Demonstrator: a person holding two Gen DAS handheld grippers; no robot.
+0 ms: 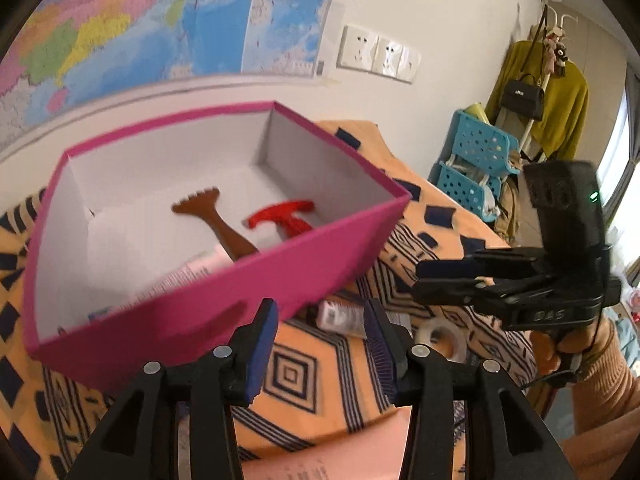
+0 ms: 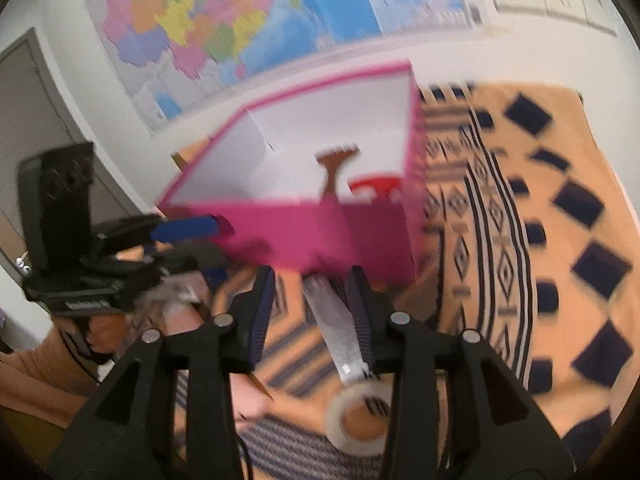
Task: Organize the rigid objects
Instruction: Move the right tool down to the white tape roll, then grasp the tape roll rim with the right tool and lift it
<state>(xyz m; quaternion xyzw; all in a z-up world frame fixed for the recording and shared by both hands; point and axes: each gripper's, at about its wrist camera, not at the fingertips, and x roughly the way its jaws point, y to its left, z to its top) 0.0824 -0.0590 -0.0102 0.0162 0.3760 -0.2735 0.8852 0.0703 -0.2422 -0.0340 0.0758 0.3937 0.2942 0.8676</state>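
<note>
Bedroom-ish setup here: big colourful map (image 1: pixel 132 28) on the wall, and an orange cloth (image 1: pixel 320 376) with dark blue diamonds and stripes covering the surface I'm working on. My landmark is the pink box (image 1: pixel 208 288) sitting on that cloth, white inside, near the wall.

Already inside the box: a brown comb-like scraper (image 1: pixel 208 216) and a red plastic piece (image 1: pixel 286 216) next to it, plus a white tube (image 1: pixel 192 270) leaning against the box's near wall. So I'd say the sorting is partly done.

Still outside, just in front of the box's near wall, is a flat silvery-white tube (image 2: pixel 338 328), and nearer to me than that a roll of clear tape (image 2: pixel 358 420).

My left gripper (image 1: pixel 324 344) has its jaws parted with nothing between the pads, hovering in front of the box. My right gripper (image 2: pixel 316 316) is also released, jaws parted, and the silvery tube lies between them in that view, but I can't see the pads pressing on it. The picture is blurry there.

My guess is I'm lining up to pick the tube. Next move needs the right jaws lowered around it, then squeezed, then lifted over the pink wall. The tape roll is close, so I'd keep the fingers from knocking it.
</note>
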